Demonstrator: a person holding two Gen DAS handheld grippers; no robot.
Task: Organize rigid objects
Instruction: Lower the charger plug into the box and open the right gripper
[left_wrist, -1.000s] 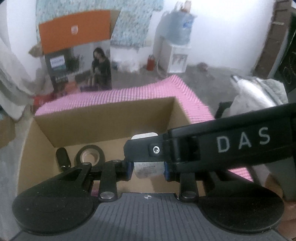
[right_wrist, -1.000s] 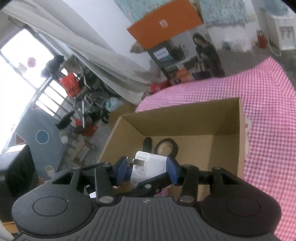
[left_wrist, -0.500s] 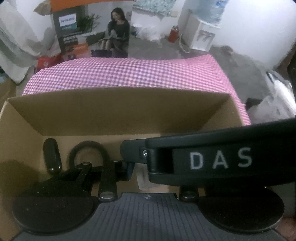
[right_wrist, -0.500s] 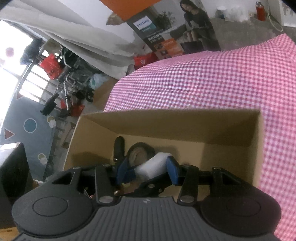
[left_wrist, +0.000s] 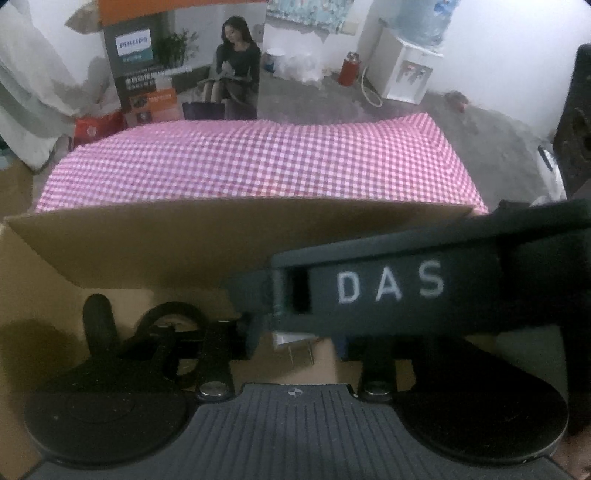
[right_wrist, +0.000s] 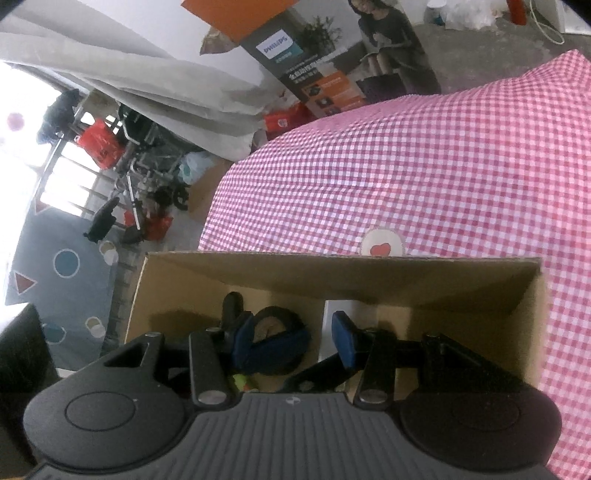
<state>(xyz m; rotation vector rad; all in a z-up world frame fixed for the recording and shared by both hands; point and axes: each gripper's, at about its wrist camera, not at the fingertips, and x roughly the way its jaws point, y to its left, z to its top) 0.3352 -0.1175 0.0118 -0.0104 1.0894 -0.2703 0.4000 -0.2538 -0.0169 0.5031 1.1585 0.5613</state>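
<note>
Both of my wrist cameras look steeply down from close above into the same cardboard box (left_wrist: 147, 254) (right_wrist: 369, 273) on the pink checked cloth (left_wrist: 258, 166) (right_wrist: 406, 166), each seeing the tape roll (left_wrist: 173, 314) (right_wrist: 280, 317), with the right view angled from the box's right side.

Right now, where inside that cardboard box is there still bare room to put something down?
The right end of the cardboard box floor, between the white charger and the right wall, looks bare. The left end is crowded: the tape roll and a black stick-like object lie there.
</note>
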